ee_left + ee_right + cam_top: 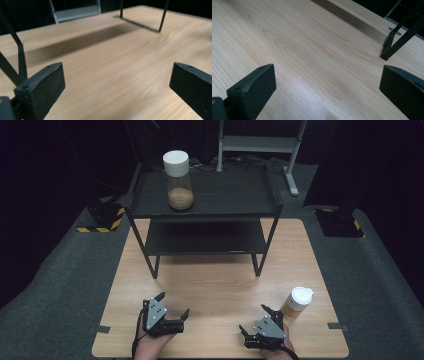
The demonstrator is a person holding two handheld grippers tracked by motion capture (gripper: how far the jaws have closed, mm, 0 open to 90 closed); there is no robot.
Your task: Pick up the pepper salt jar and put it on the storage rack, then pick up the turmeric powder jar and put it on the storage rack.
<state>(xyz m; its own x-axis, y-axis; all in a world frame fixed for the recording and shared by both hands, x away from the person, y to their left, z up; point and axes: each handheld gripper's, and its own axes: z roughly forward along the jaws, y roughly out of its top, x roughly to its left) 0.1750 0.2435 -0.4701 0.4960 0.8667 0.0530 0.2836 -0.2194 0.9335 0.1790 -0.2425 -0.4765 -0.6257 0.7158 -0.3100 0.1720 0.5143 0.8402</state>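
— Dark room, wooden table (215, 285): why is the big jar (178, 180) up on the black shelf (225, 195)?
— Stored, I'd guess. The small bottle (298, 302) stands just beside the right gripper (257, 321); it and the left gripper (172, 306) gape wide, empty.

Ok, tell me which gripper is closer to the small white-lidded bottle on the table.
Right. The right gripper sits just beside the small bottle, which stands at its outer side. The left gripper is far across the table, well to the bottle's left.

One wooden desk (220, 285), one black two-tier shelf rack (205, 215), two white-lidded jars, a large one (178, 180) and a small one (297, 302), and two tools, left (172, 306) and right (254, 320).
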